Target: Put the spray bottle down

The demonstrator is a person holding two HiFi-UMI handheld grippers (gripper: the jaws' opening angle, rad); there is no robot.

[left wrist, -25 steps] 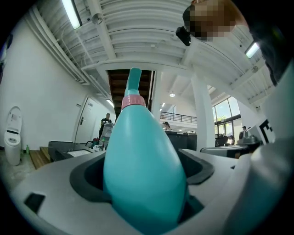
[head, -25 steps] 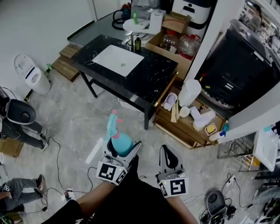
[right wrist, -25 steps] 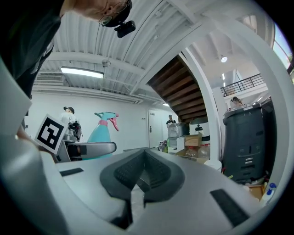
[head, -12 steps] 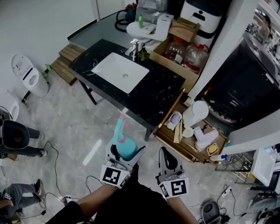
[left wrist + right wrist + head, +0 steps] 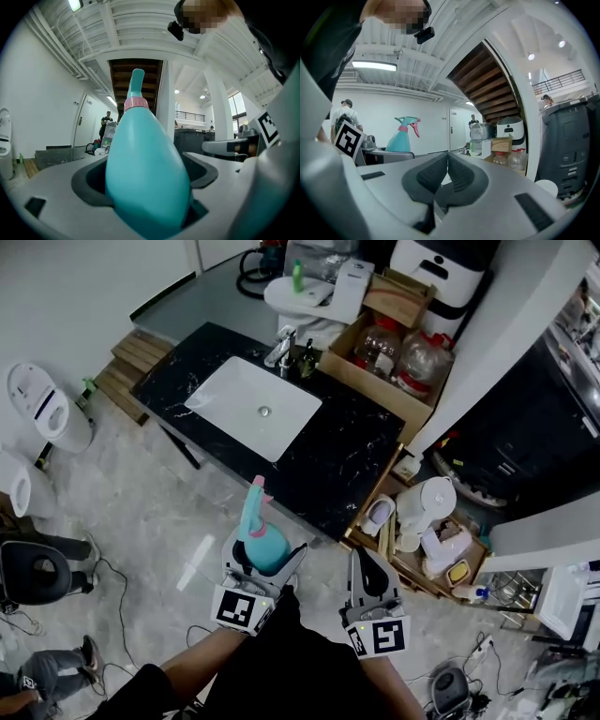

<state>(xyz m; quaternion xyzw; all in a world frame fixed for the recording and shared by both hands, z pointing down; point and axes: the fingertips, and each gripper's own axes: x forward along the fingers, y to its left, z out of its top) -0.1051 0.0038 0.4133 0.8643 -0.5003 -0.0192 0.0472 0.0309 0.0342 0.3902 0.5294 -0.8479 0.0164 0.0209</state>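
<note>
The left gripper point(image 5: 265, 559) is clamped on the teal spray bottle point(image 5: 259, 538), upright just short of the black counter point(image 5: 361, 460). The right gripper point(image 5: 362, 561) is pinched closed, empty. Best bet: land the base flat, then release.

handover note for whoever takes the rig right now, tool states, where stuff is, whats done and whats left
Left tool: shut on the teal spray bottle with pink collar, held upright in the air.
Right tool: shut, empty.
Black stone counter with white sink: just ahead of the bottle.
Done: bottle is in the grip.
Left: set it down, probably on the counter, then open the left tool.
</note>
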